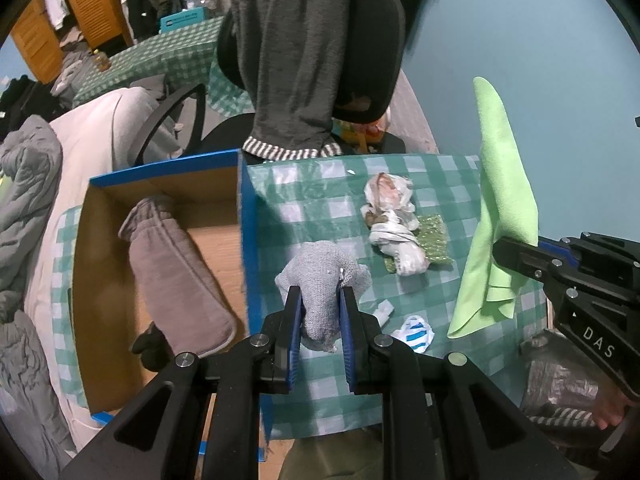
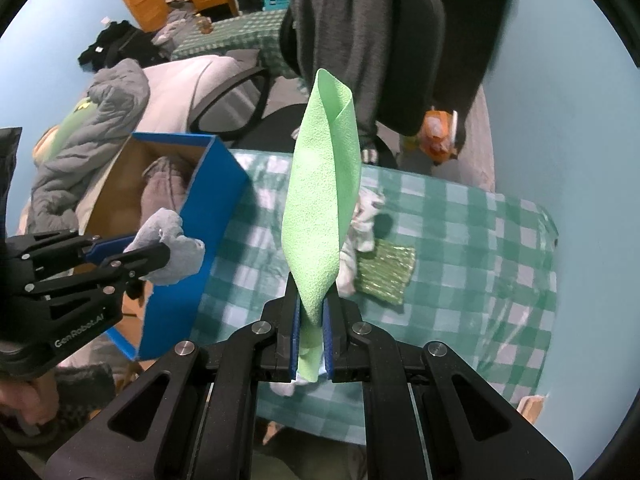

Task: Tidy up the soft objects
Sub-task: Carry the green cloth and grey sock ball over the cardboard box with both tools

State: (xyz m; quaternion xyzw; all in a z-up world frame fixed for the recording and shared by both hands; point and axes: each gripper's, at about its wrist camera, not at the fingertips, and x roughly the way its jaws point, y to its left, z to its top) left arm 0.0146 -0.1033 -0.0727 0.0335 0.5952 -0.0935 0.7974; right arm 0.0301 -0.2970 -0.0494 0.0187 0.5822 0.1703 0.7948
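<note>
Tablecloth [image 1: 440, 208]: green-and-white check.
Box [image 1: 250, 240]: blue outside, brown cardboard inside.
Cloth in left gripper [image 1: 320, 298]: grey knit [image 1: 324, 280].
Cloth in right gripper [image 2: 311, 308]: plain light green [image 2: 320, 208].
Folded fabric in box [image 1: 176, 264]: taupe-grey.
Sponge [image 2: 384, 270] near table's right edge: green, glittery.
Garment on chair [image 1: 296, 60]: dark grey, striped white-and-grey hem.
Gripper bodies: black; pads blue.
</note>
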